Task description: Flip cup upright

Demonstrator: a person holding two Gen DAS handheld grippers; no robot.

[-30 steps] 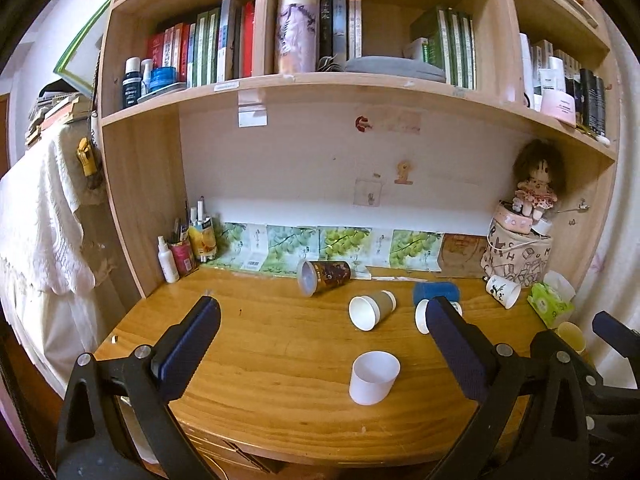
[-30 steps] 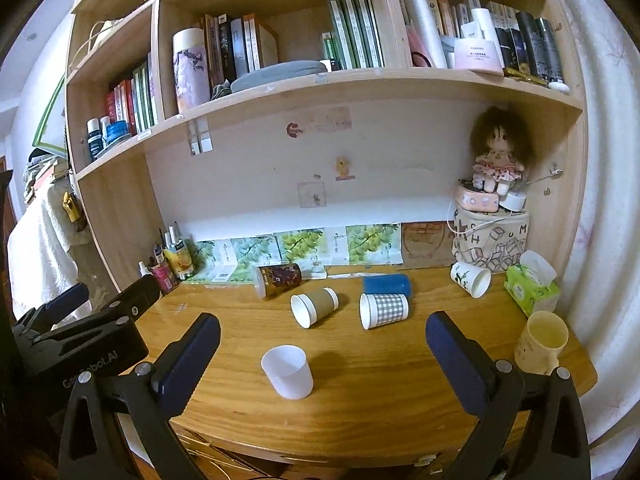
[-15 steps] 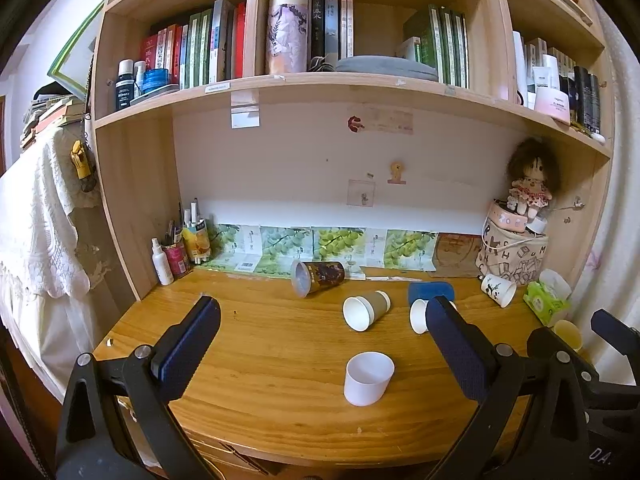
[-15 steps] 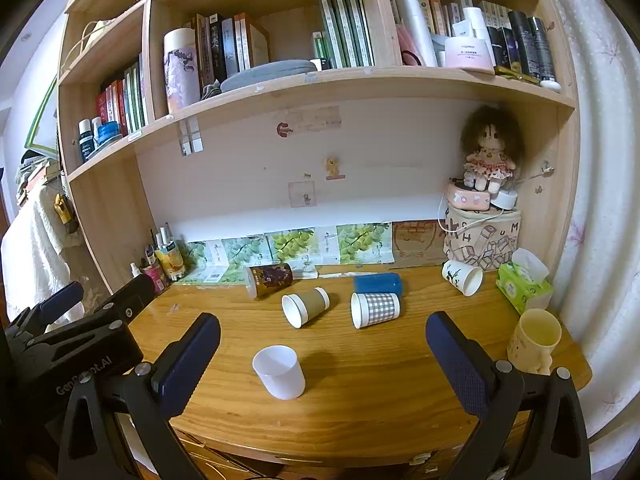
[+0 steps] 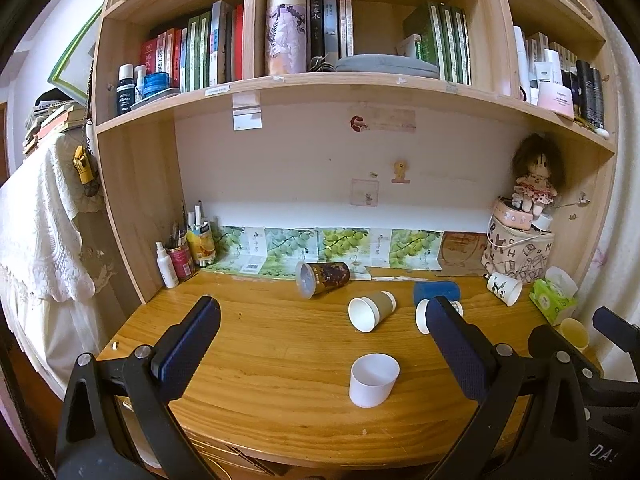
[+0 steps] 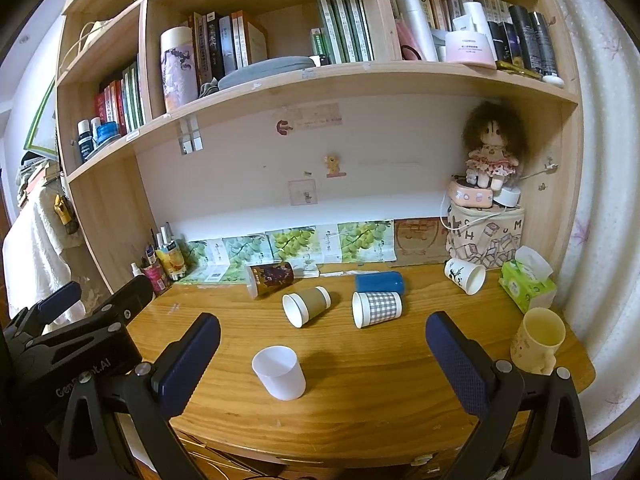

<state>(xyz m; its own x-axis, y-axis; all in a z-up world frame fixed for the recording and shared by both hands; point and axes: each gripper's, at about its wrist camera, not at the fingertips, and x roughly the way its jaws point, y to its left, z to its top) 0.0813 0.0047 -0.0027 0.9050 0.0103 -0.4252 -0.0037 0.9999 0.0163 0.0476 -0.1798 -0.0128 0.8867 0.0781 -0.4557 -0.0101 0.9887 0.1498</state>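
Note:
A white plastic cup (image 5: 373, 380) stands upright near the desk's front edge; it also shows in the right wrist view (image 6: 279, 372). Behind it several cups lie on their sides: a dark printed cup (image 5: 322, 279), an olive cup (image 5: 372, 311), a checked cup (image 6: 376, 309), a blue cup (image 6: 379, 281) and a white printed cup (image 6: 465, 275). My left gripper (image 5: 320, 340) is open and empty, held back from the desk's front. My right gripper (image 6: 322, 358) is open and empty, also in front of the desk.
A yellow mug (image 6: 539, 340) stands upright at the desk's right edge beside a green tissue pack (image 6: 527, 285). A patterned bag (image 6: 485, 236) with a doll sits at back right. Bottles and pens (image 5: 182, 252) stand at back left. Shelves overhang the desk (image 5: 280, 344).
Both grippers have drawn back and risen slightly, so the desk and cups look a little smaller and lower. No cup has moved.

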